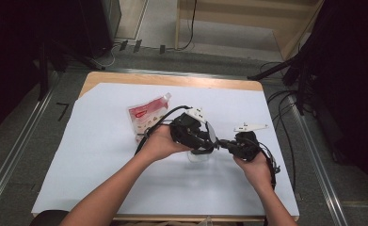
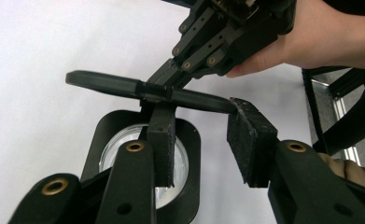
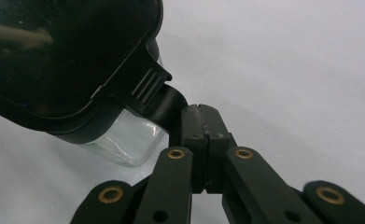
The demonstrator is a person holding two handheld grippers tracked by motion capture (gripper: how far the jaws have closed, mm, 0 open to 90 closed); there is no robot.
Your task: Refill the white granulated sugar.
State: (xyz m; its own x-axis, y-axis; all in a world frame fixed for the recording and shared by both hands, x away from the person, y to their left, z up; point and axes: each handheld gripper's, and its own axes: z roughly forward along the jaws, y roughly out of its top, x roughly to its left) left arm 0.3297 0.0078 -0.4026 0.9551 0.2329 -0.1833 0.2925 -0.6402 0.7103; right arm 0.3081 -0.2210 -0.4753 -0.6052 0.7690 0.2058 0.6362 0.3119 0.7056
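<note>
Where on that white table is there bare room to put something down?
The white sheet lies bare along its left side, left of the red pouch, and across the far right corner. The middle is crowded: both grippers meet over a clear jar with a black lid.

Setting: a data-recording bench in a lab or workshop room.

The landmark is the wooden table (image 1: 172,79), covered by a white sheet (image 1: 101,141) that serves as a plain work surface. Metal floor rails (image 1: 19,146) run along both long sides of the table. Beyond its far edge, cables (image 1: 111,56) and plugs lie on a grey carpeted floor, next to a light wooden frame (image 1: 233,19). To the right of the table, dark stand legs (image 1: 276,70) and looped black cables (image 1: 285,117) crowd the floor. Black curtains or equipment close off both far corners.
</note>
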